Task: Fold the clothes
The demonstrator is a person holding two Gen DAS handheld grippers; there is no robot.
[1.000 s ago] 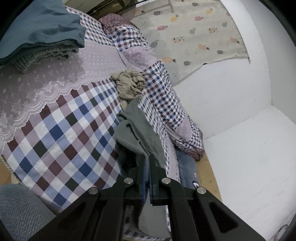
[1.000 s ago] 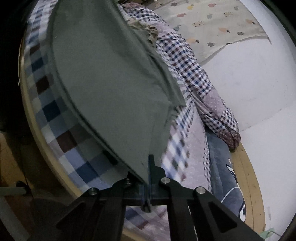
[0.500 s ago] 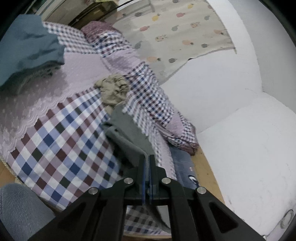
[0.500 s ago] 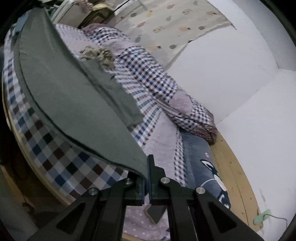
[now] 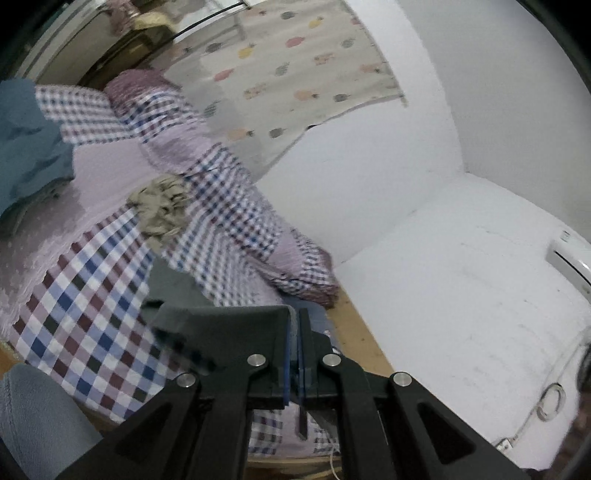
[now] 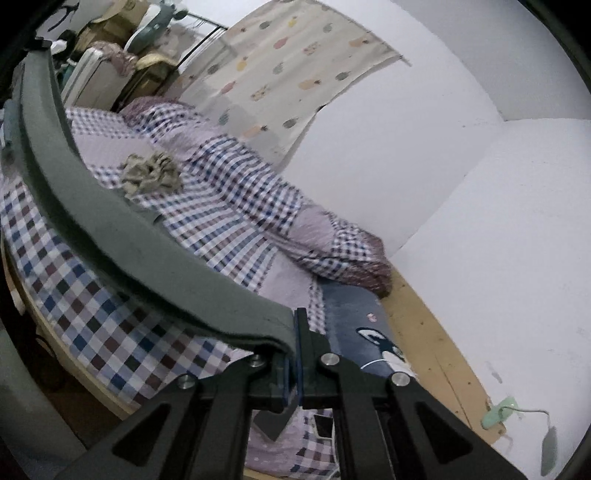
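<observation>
while jaws pinch grey garment (image 6: 110,236)

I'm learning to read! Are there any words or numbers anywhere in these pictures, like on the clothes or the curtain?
No words or numbers can be read.
Fruit-print curtain: only pictures of fruit, no letters.
Navy cartoon blanket: a cartoon figure, no text.
Dark green garment, held in both claws: plain.
Boxes at the back: too blurred to tell.

Checked bed cover (image 5: 85,314); on it: crumpled beige garment (image 5: 160,206), folded teal pile (image 5: 26,144), rolled checked quilt (image 6: 258,206).
</observation>
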